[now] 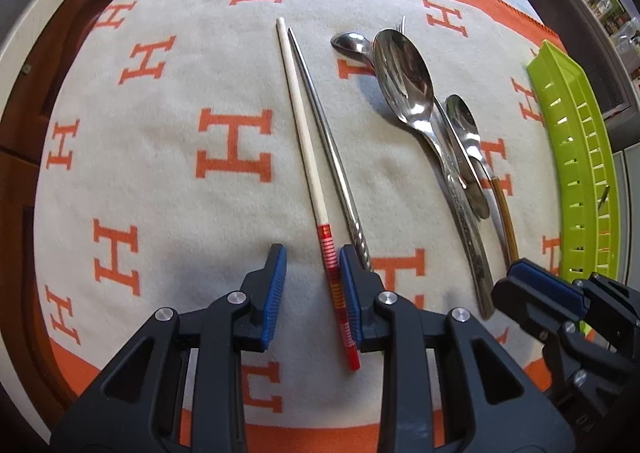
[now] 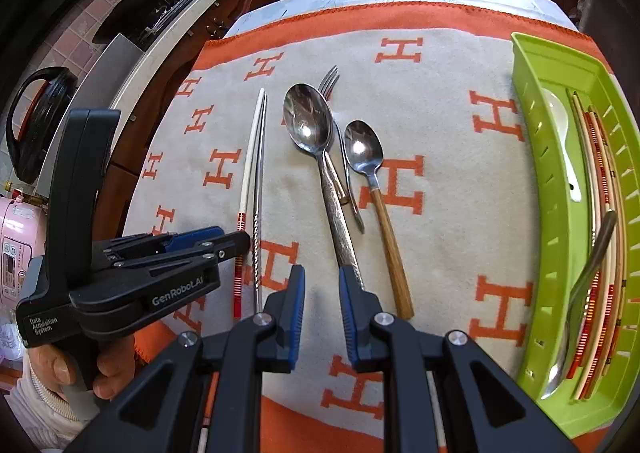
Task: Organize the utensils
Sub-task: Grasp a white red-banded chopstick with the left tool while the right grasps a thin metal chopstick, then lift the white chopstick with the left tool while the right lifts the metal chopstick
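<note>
My left gripper (image 1: 312,289) stands narrowly open astride the white chopstick (image 1: 304,141), which runs lengthwise toward the blanket's (image 1: 168,181) far edge; my right gripper (image 2: 322,309) is narrow, empty. Only its view shows the green tray's (image 2: 532,181) contents.

The fork (image 2: 334,125) ahead of the right gripper (image 2: 322,311) lies mostly under the large spoon (image 2: 310,125), only its tines and handle tip showing. In the green tray (image 2: 548,213) to that gripper's right, the stacked chopsticks overlap too closely to count. Beside the left gripper (image 1: 312,293), that tray runs past the picture's edge.
</note>
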